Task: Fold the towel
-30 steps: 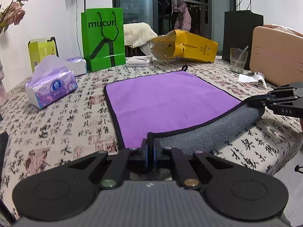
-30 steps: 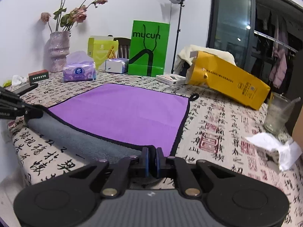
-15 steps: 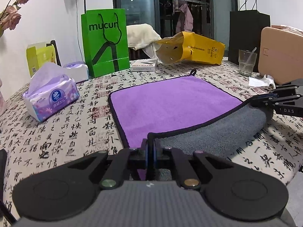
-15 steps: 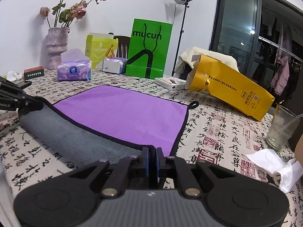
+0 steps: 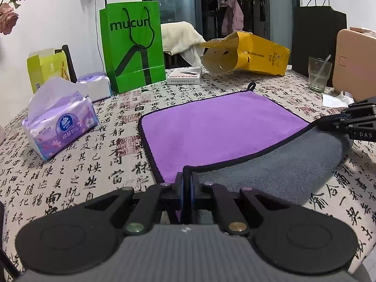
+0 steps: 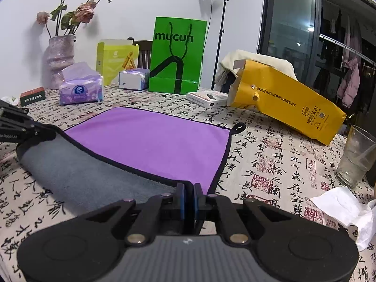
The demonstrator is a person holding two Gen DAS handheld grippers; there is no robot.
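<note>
A purple towel with a black hem and grey underside lies on the patterned tablecloth; it also shows in the right wrist view. Its near edge is lifted and rolled over, showing the grey side. My left gripper is shut on the near left corner of the towel. My right gripper is shut on the near right corner. Each gripper shows at the edge of the other's view, the right one and the left one, both holding the lifted hem.
At the back stand a green mucun bag, a yellow paper bag on its side, a white box, a tissue pack, a glass, crumpled tissue and a flower vase.
Both grippers have carried the towel's near edge up and forward over the purple side. More grey underside shows and the fold has advanced towards the far edge.
</note>
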